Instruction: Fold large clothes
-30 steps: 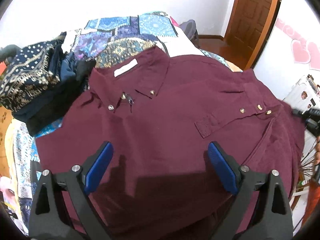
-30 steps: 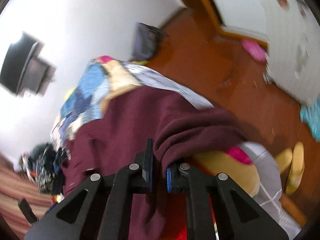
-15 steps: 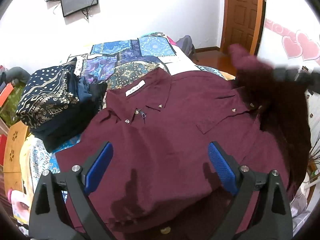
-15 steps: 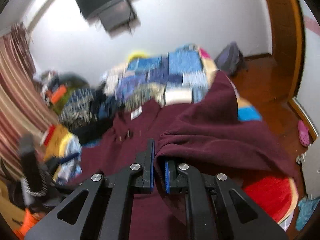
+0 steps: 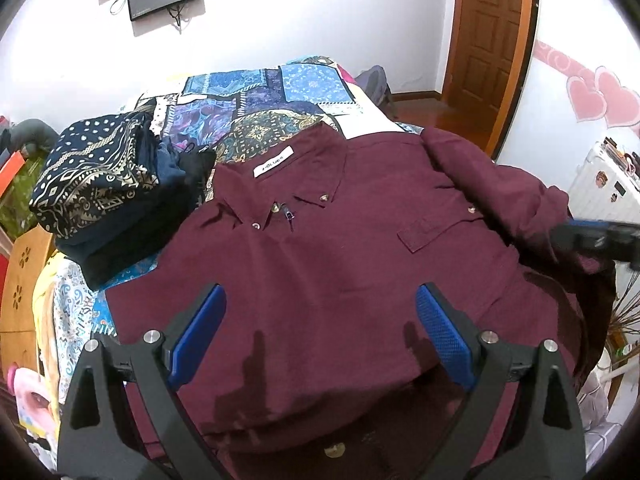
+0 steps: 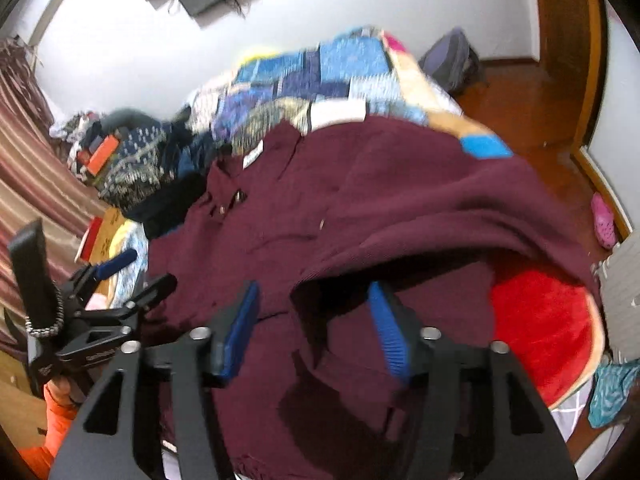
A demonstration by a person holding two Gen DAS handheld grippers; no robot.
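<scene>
The maroon shirt lies front up on the bed, buttoned, its collar and white label toward 12 o'clock and its hem toward 6 o'clock in the left wrist view. One sleeve is folded across the chest at 2 o'clock, draped over the pocket side. The left gripper hovers over the lower front with its fingers wide apart, holding nothing. The right gripper has its fingers spread wide too, with the sleeve cloth lying loose just beyond them; the view is blurred. A stack of folded dark patterned clothes sits at 9 o'clock, touching the shirt's shoulder. A patchwork quilt covers the bed past the collar. A wooden door stands at 1 o'clock.
</scene>
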